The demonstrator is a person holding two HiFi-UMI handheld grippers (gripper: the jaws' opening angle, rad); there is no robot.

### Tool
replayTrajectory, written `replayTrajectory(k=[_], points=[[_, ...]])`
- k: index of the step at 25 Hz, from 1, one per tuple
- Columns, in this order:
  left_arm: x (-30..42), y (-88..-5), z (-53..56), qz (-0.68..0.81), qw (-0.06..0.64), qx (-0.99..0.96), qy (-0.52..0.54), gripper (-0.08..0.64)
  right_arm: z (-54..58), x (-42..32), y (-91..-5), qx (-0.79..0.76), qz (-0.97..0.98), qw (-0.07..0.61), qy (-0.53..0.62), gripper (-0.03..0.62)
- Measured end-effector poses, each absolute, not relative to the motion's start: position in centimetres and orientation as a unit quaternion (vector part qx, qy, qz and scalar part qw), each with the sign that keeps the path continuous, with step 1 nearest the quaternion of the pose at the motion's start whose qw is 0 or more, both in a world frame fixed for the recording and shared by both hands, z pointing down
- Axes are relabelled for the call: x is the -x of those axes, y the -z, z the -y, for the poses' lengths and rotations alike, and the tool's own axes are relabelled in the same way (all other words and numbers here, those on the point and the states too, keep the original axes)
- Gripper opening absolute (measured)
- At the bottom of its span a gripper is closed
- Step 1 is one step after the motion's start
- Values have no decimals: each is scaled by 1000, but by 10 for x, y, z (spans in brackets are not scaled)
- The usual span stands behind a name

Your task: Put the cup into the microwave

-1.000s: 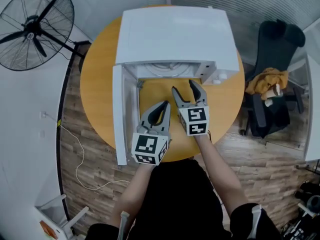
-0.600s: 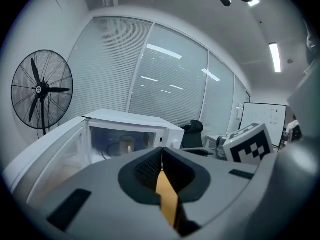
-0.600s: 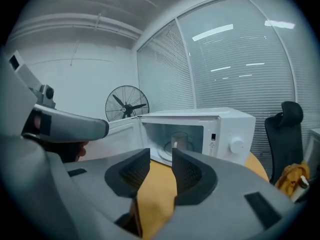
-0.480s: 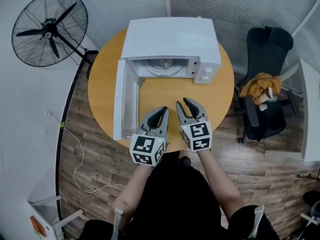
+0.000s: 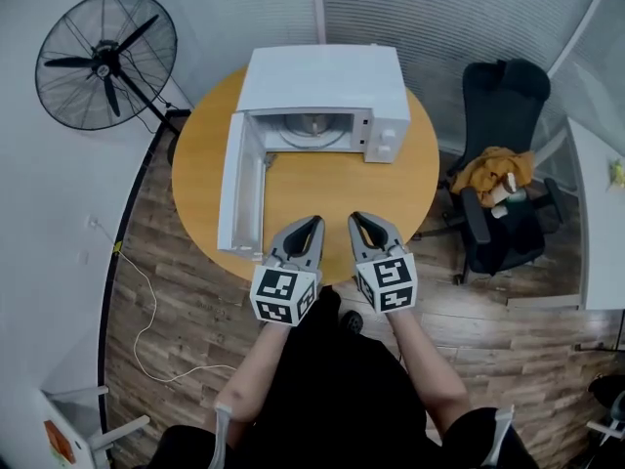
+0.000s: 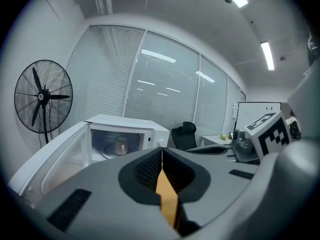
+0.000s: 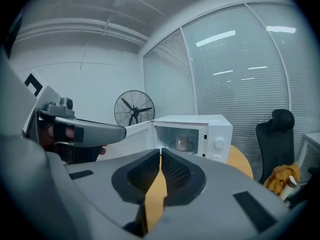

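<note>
Right tool (image 7: 160, 153) withdrew from microwave (image 5: 322, 76), jaws just closed empty.

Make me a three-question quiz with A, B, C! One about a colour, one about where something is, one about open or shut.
1. What colour is the table? A yellow-orange B blue C black
2. Where is the cup? A on the table B inside the microwave C on top of the microwave
3. The microwave's door is: A open B shut C missing

Answers: 1 A, its round top is yellow-orange. 2 B, both gripper views show it inside the cavity. 3 A, it stands swung wide out.
</note>
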State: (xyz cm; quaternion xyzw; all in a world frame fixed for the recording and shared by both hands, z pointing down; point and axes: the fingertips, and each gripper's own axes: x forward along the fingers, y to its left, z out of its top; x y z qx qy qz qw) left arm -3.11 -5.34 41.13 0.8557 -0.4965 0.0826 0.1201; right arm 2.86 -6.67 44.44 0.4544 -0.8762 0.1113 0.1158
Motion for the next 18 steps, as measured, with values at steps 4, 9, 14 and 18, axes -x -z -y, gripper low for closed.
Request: replayTrajectory(k=[4, 9, 14, 18], points=[[28, -408, 41, 493, 117, -858, -81, -2, 48, -33, -441, -455, 876, 114, -115, 9], [23, -407, 28, 488, 113, -862, -83, -2, 31, -39, -436, -456, 875, 107, -122, 9], [18, -406, 21, 487, 111, -862, -81, -2, 25, -45, -433, -456, 876, 104, -118, 9], [20, -405, 17, 489, 109, -862, -78, -2, 20, -43, -429, -454, 878, 103, -112, 9]])
